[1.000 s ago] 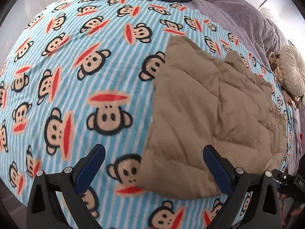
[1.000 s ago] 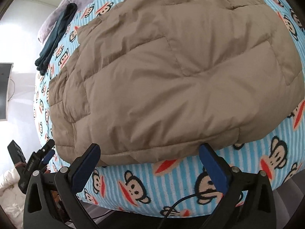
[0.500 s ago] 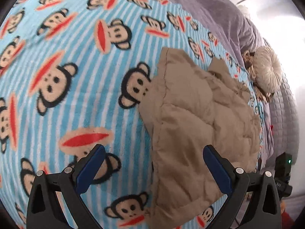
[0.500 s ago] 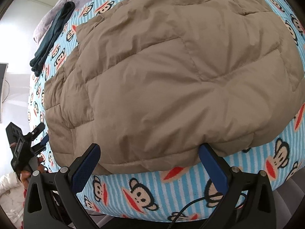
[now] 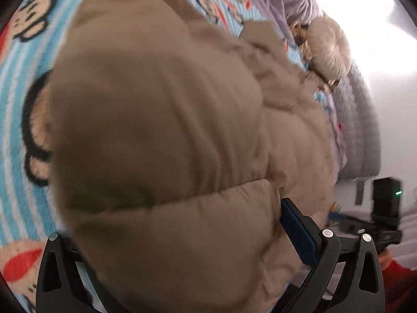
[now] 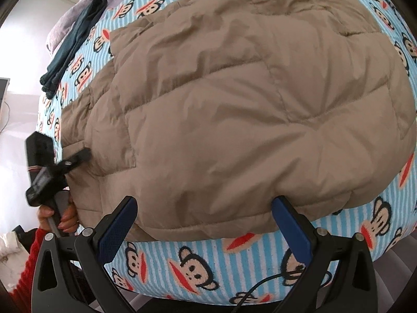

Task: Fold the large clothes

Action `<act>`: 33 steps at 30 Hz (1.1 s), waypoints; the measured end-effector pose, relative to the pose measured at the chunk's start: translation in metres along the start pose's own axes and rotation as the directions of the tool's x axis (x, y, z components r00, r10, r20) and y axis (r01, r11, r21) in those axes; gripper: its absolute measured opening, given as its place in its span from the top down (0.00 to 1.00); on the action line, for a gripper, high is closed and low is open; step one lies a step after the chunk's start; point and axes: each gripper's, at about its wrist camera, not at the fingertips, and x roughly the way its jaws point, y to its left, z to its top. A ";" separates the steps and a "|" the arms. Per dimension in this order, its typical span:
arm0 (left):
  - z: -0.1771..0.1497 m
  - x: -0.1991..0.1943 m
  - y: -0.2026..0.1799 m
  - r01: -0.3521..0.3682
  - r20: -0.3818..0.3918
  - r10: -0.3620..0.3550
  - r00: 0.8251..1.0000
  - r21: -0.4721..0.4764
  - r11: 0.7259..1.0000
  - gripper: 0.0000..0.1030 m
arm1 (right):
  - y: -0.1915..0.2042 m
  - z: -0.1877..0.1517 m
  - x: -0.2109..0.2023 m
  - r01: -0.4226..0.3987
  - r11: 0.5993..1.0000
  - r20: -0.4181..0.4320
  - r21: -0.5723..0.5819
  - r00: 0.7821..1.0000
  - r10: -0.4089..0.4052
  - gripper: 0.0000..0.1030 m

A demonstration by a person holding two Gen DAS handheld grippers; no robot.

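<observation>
A tan quilted puffer jacket (image 6: 247, 104) lies spread on a bed with a blue striped monkey-print blanket (image 6: 208, 260). In the left wrist view the jacket (image 5: 156, 130) fills the frame and bulges between the jaws of my left gripper (image 5: 169, 234); the jaws stand wide, the right pad (image 5: 297, 232) shows, the left pad is hidden by fabric. In the right wrist view the left gripper (image 6: 78, 159) touches the jacket's left edge. My right gripper (image 6: 203, 224) is open, its pads at the jacket's near hem, one at each side.
Folded dark clothes (image 6: 75, 44) lie at the blanket's far left by a grey quilt (image 6: 78, 20). A round cream cushion (image 5: 328, 49) and grey quilt (image 5: 357, 130) lie beyond the jacket. The bed's near edge runs just under the right gripper.
My left gripper has swung right and moved in onto the jacket, which now fills its view and sits between its jaws. My right gripper has closed in on the near hem.
</observation>
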 end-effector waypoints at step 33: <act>-0.021 -0.019 -0.287 -0.203 0.092 0.195 0.977 0.093 0.975 0.76 | -0.039 0.137 0.066 -0.238 0.968 0.099 -0.079 0.964 0.246 0.97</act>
